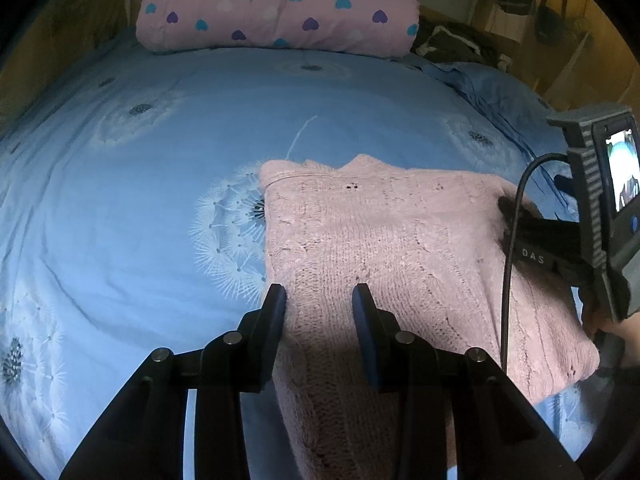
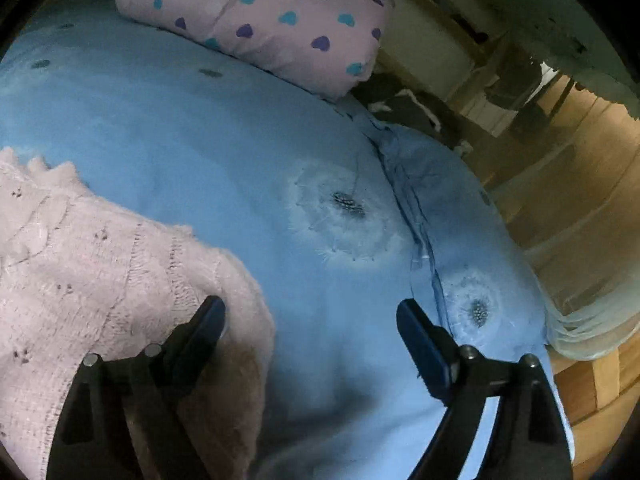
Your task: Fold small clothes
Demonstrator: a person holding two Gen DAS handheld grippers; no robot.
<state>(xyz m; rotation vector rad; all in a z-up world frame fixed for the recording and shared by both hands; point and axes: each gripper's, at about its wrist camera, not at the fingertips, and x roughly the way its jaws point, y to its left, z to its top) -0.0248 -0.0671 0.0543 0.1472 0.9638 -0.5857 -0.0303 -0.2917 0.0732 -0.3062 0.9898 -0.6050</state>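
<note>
A folded pink knit sweater (image 1: 384,240) lies on the blue dandelion-print bed sheet (image 1: 160,160). My left gripper (image 1: 320,300) is open above the sweater's near left part, holding nothing. My right gripper (image 2: 312,312) is open wide; its left finger (image 2: 208,320) is over the sweater's right edge (image 2: 120,264), its right finger (image 2: 420,332) over bare sheet (image 2: 240,152). In the left wrist view the right gripper's body (image 1: 600,216) shows at the sweater's right side.
A pink heart-print pillow (image 1: 276,4) lies at the head of the bed, also in the right wrist view (image 2: 260,20). Dark clothing (image 1: 452,44) sits beside it. The bed's right edge (image 2: 532,300) drops to a wooden floor (image 2: 580,200).
</note>
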